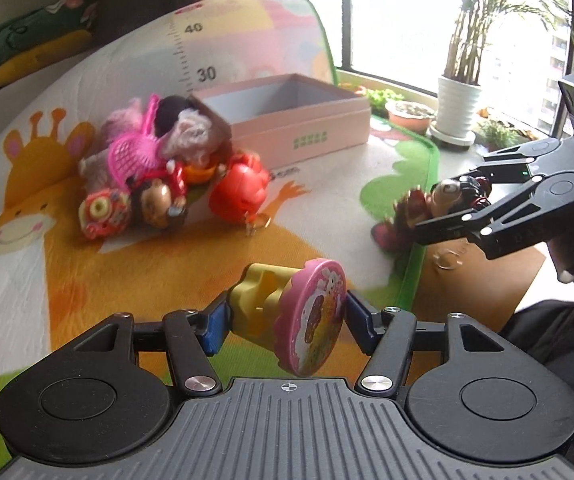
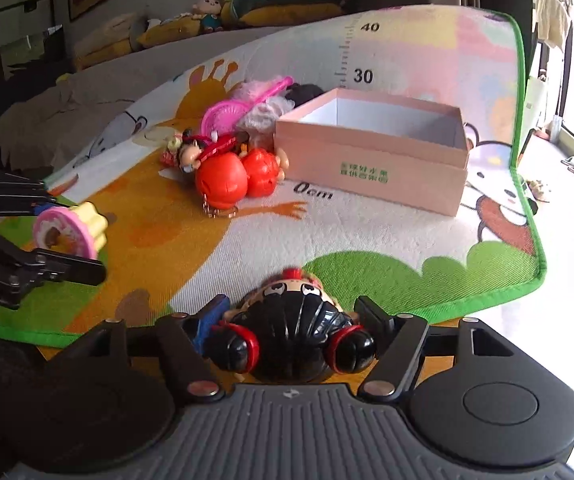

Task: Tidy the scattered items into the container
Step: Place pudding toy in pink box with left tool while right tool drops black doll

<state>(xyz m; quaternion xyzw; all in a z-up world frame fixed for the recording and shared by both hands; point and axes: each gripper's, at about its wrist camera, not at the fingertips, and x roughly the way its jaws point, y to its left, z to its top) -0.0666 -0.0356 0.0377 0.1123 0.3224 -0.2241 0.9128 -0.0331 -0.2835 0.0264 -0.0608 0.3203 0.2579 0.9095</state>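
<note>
- The left gripper (image 1: 287, 320) is holding a pink-and-yellow stamp toy (image 1: 291, 316), its fingers clamped on either side, above the play mat (image 1: 167, 276).
- The right gripper (image 2: 295, 320) is gripping a black-haired doll (image 2: 295, 336) by the head, near the mat's green edge.
- The pink box (image 2: 371, 160) is sitting open on the mat, well ahead of both grippers, and its visible interior is looking empty.
- A pile of toys (image 1: 167, 168) is lying just beside the box, untouched.
- Judging from this, the tidying is barely starting: two items are in hand, none boxed, and the pile is waiting.
</note>
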